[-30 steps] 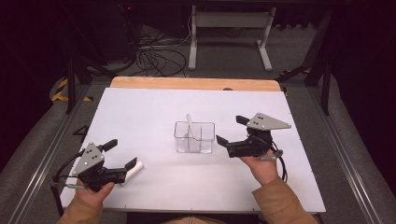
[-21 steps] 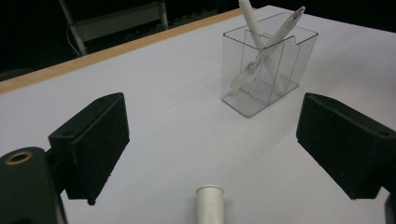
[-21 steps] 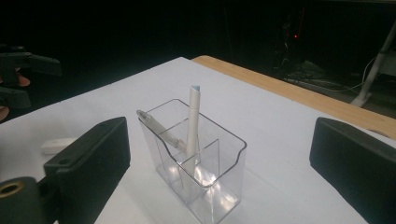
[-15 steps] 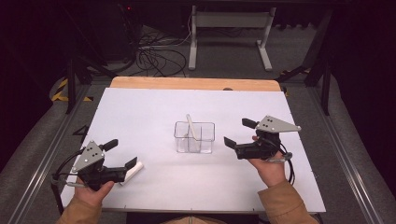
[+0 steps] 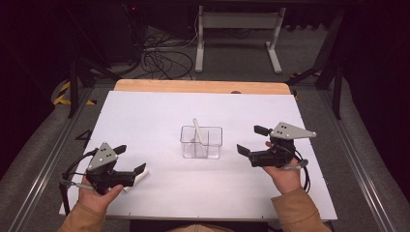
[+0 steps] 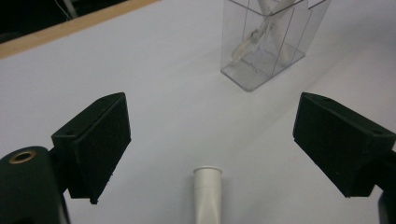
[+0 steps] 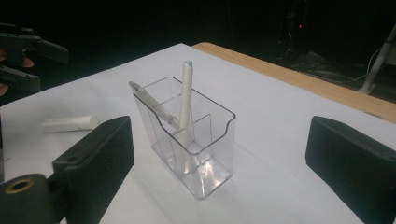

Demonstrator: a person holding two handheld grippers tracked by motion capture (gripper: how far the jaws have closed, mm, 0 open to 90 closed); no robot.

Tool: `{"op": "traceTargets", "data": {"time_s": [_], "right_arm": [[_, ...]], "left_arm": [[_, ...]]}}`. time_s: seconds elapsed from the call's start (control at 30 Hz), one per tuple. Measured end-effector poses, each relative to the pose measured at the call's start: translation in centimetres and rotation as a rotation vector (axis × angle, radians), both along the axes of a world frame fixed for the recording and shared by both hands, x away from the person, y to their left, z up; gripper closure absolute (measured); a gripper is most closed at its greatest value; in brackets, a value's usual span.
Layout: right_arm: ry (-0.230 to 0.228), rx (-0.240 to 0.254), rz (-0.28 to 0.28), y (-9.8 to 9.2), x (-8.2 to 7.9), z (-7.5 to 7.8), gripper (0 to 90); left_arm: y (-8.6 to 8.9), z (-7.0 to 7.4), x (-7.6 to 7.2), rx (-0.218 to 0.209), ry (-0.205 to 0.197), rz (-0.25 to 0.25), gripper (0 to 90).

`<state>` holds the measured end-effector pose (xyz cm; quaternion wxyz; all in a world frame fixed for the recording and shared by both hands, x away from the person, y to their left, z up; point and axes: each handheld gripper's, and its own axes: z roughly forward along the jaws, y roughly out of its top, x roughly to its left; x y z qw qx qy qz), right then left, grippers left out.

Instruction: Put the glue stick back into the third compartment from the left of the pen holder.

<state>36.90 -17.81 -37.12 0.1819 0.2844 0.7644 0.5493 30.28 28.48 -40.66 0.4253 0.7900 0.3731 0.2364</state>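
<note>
Desk (image 5: 159,116): flat matte white top with a pale wooden strip (image 5: 198,86) along the far edge; dark room behind, with cables on the floor (image 5: 159,58) and a grey metal stand (image 5: 237,34).

Clear rigid plastic divided holder (image 5: 201,142): boxy, mid-desk, holding a white pen (image 7: 186,112) and a translucent pen (image 7: 152,102), both leaning.

White plastic tube (image 6: 208,193): cylindrical, lying flat on the desk near the front left.

Left gripper (image 5: 129,162): held low and level, black fingers spread either side of the tube, not touching it.

Right gripper (image 5: 250,140): hovering right of the holder, aimed at it, fingers spread wide and just easing inward, nothing between them.
</note>
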Motion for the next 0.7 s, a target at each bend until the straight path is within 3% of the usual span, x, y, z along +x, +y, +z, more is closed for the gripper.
{"op": "traceTargets", "data": {"time_s": [0.13,0.43,0.7], "right_arm": [[0.006,0.007,-0.002,-0.2,0.1,0.0,8.3],[0.011,0.007,-0.004,-0.2,0.2,0.0,8.3],[0.015,0.004,0.001,-0.1,0.2,-0.1,8.3]], "left_arm": [[-0.2,0.1,0.4,0.031,0.039,0.004,14.0],[-1.0,0.0,1.3,0.052,0.108,0.015,15.4],[-1.3,-0.3,1.8,0.048,0.171,0.008,18.0]]}}
